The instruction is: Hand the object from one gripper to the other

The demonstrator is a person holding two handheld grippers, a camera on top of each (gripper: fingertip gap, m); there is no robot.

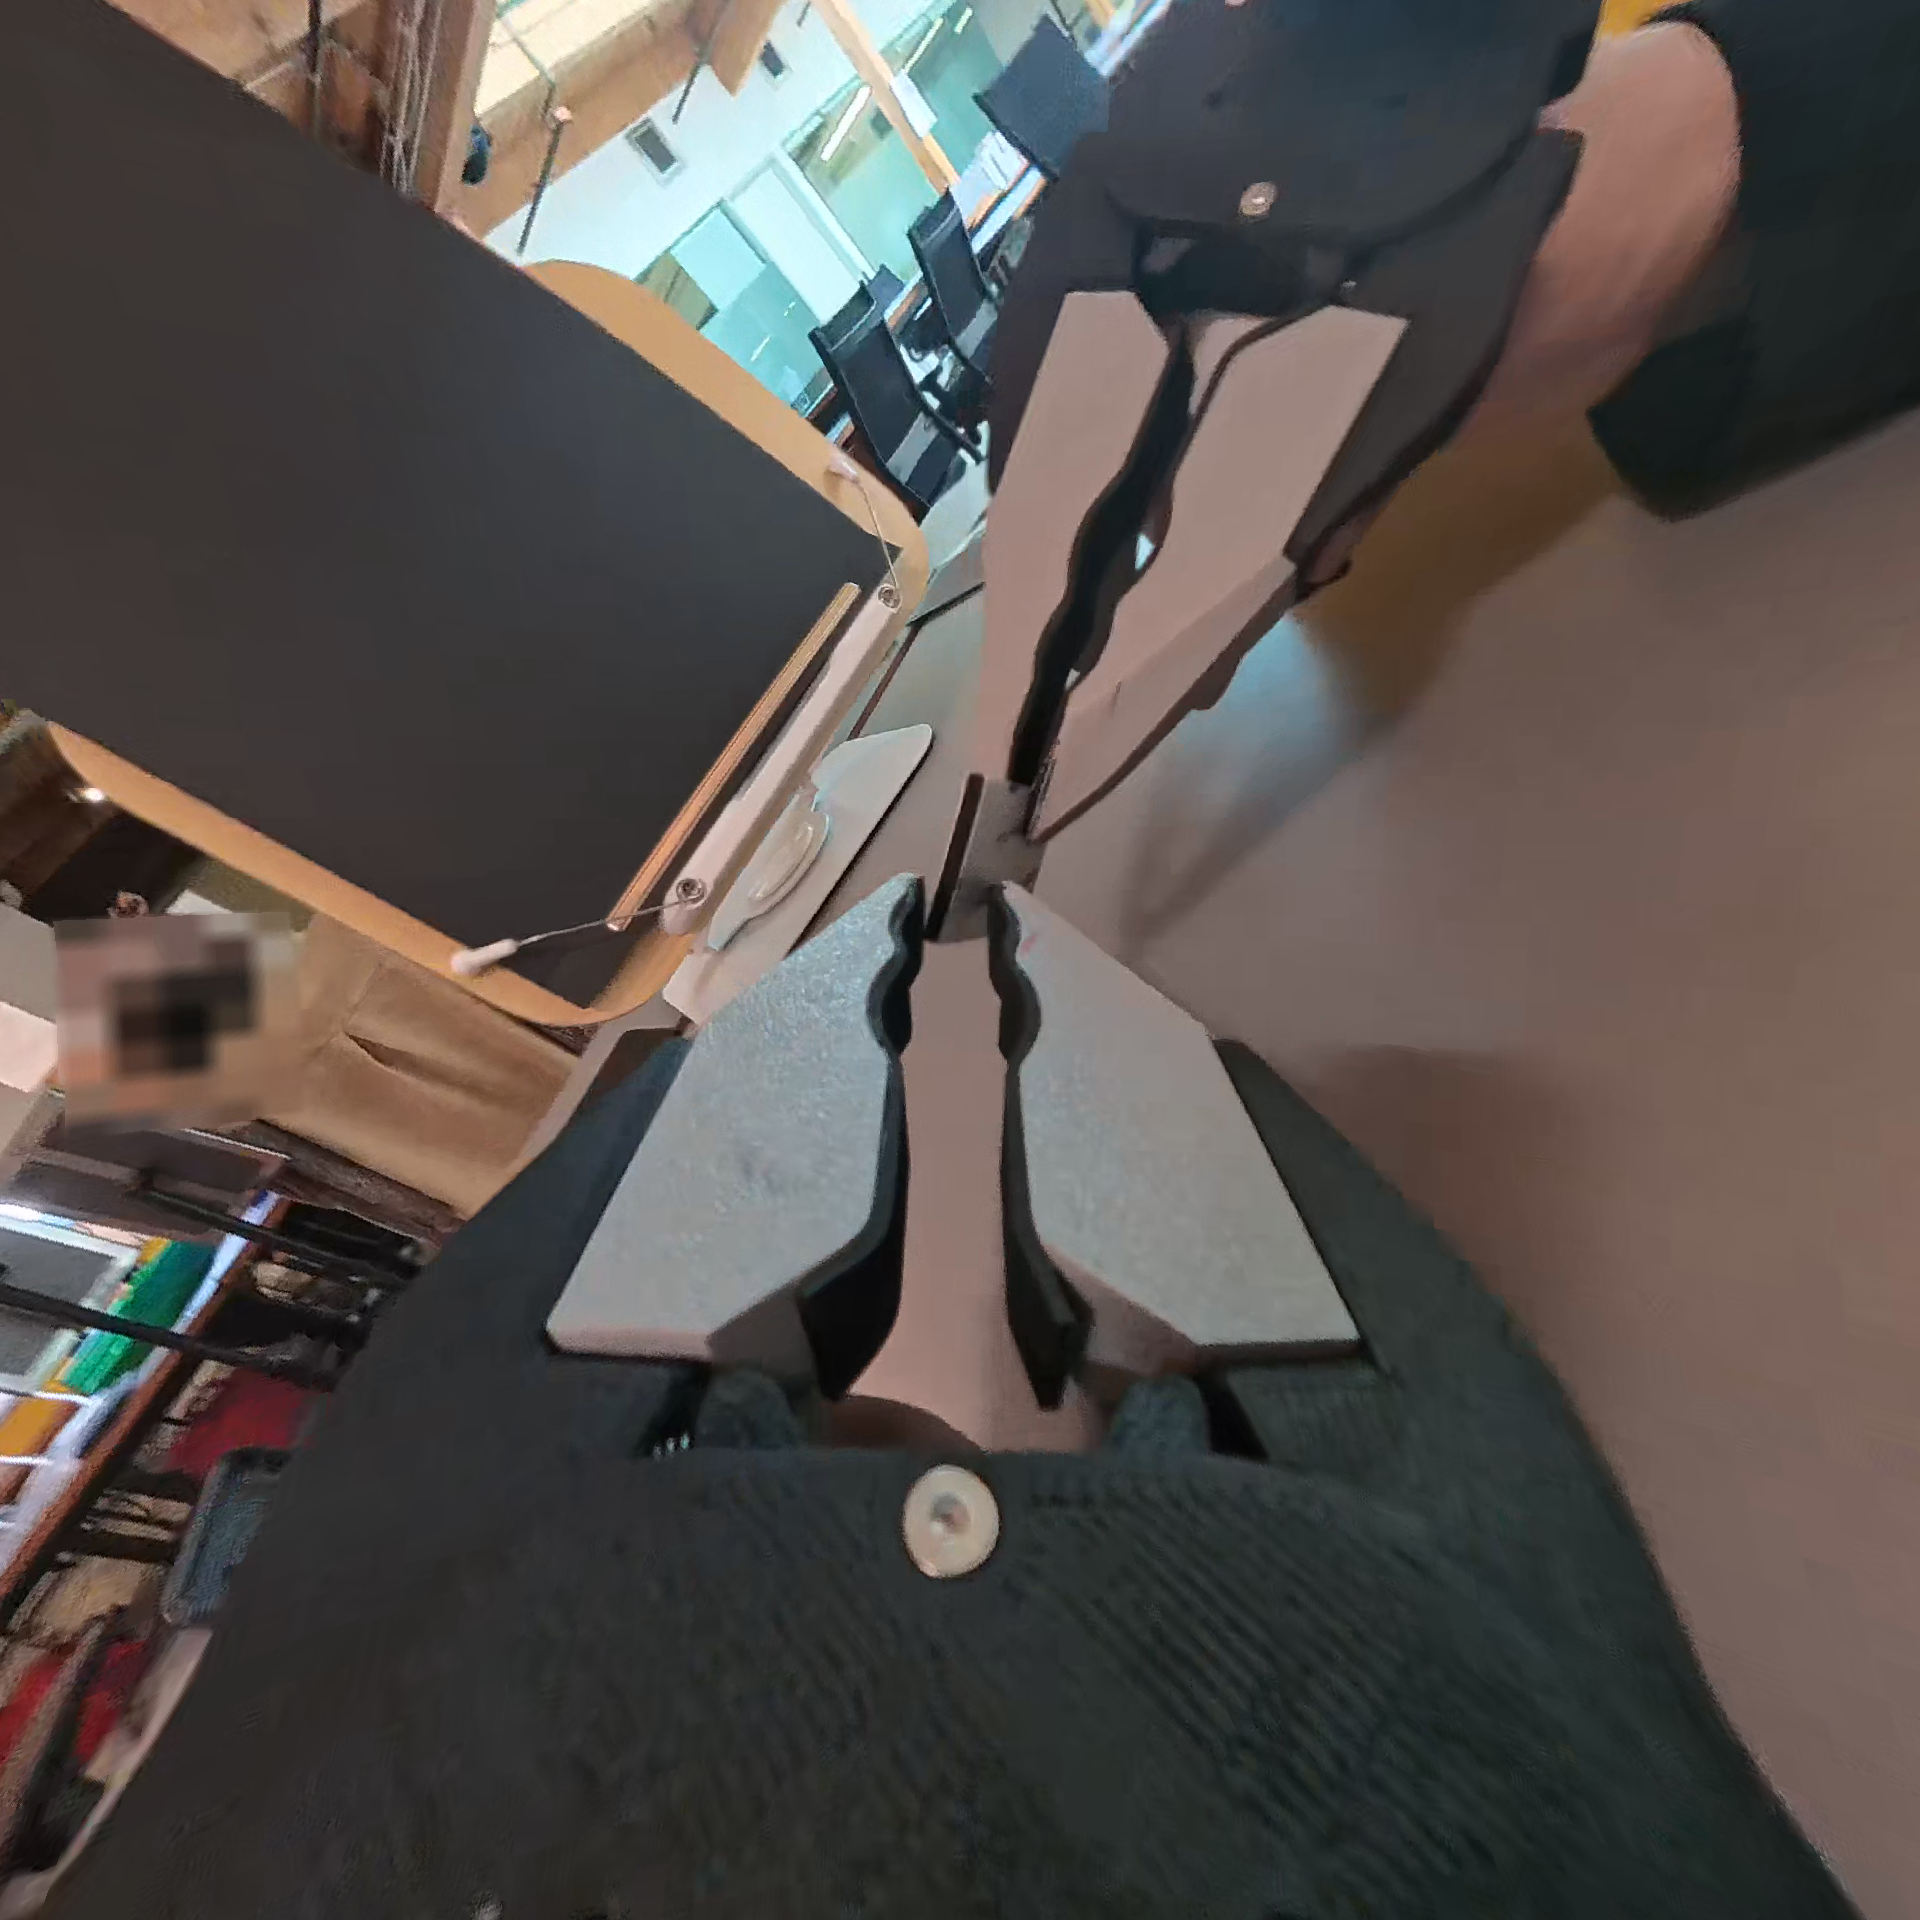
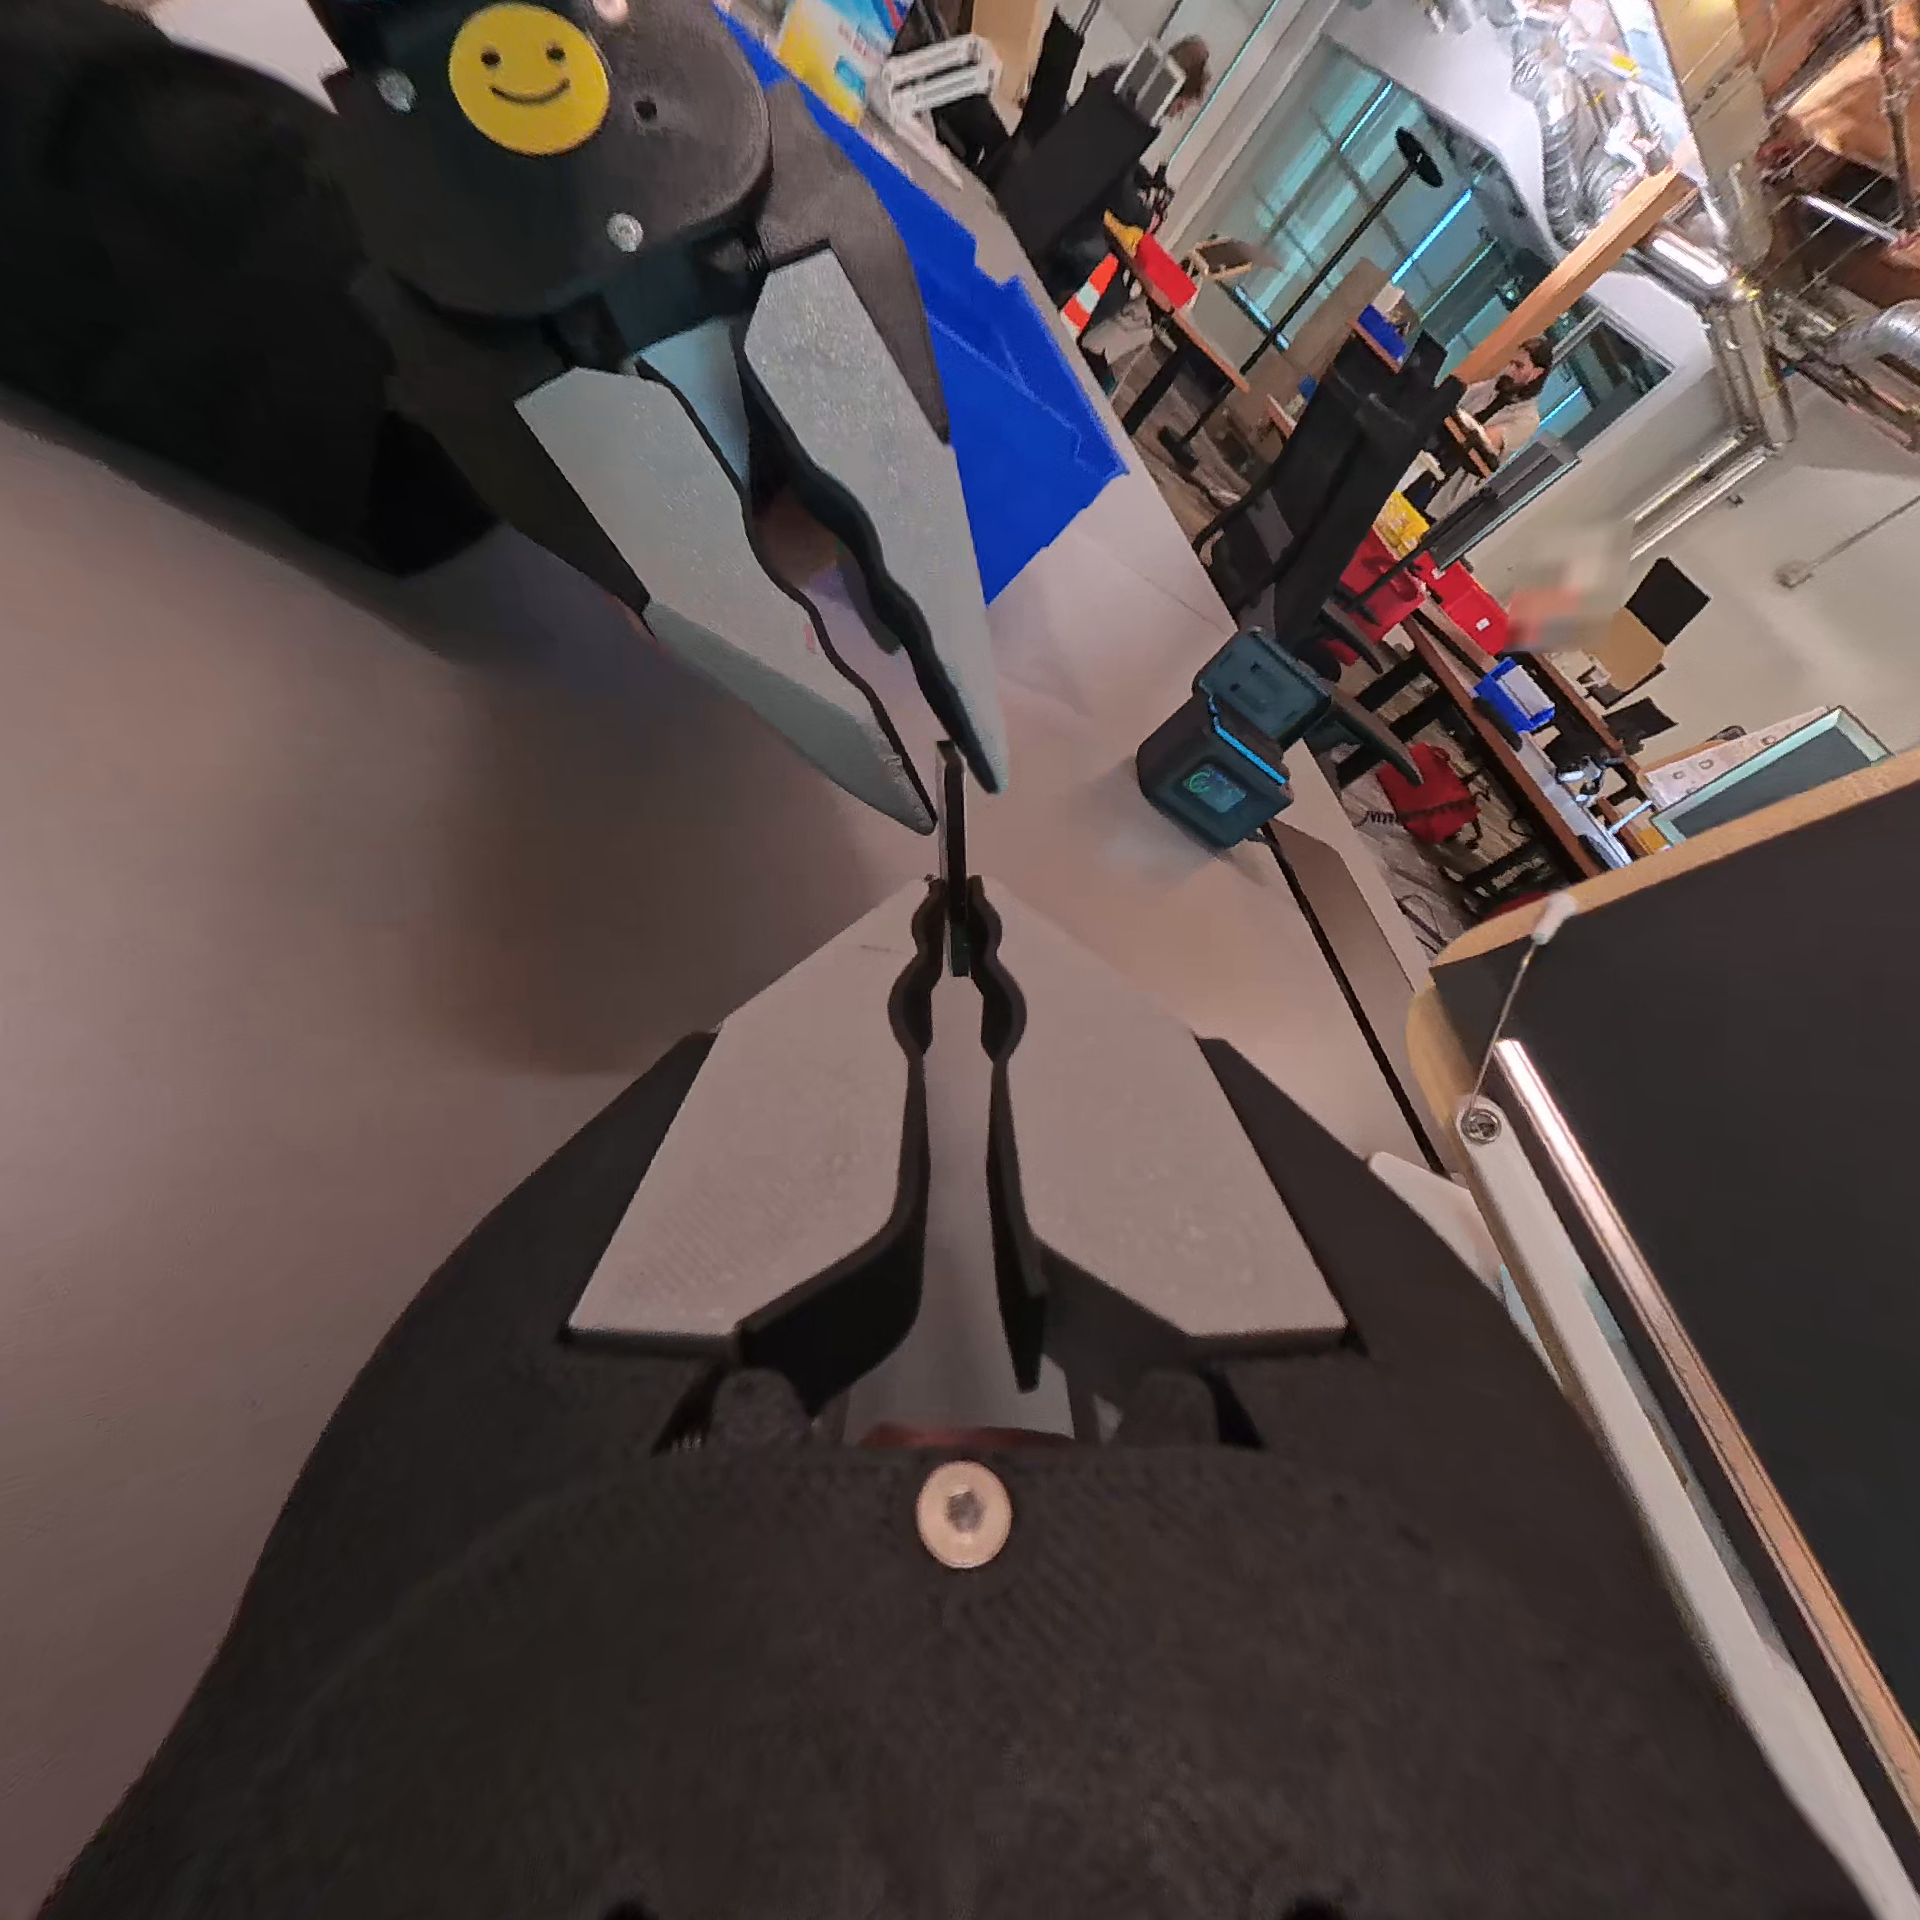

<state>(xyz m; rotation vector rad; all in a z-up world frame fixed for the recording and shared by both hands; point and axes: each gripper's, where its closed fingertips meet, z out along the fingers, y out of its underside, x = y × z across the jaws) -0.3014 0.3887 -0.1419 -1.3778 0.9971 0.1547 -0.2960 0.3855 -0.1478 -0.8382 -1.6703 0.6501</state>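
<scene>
A thin flat black piece (image 2: 949, 831) is held edge-on between the two grippers above the grey table (image 2: 312, 883). My right gripper (image 2: 951, 899) is shut on its near end. In the left wrist view the right gripper (image 1: 1023, 805) comes in from the top, clamped on the piece (image 1: 961, 842). My left gripper (image 1: 956, 904) is open by a narrow gap, and the free end of the piece reaches in between its tips. The left gripper (image 2: 961, 805), with a yellow smiley disc, faces the right one tip to tip.
A black panel with a wooden rim (image 1: 364, 520) stands beside the grippers on a white base; it also shows in the right wrist view (image 2: 1714, 1143). A blue bin (image 2: 997, 416) and a small black device with a cable (image 2: 1226, 748) sit farther back. A hand (image 1: 1652, 208) holds the right gripper. The tips of both grippers are at nearly the same place.
</scene>
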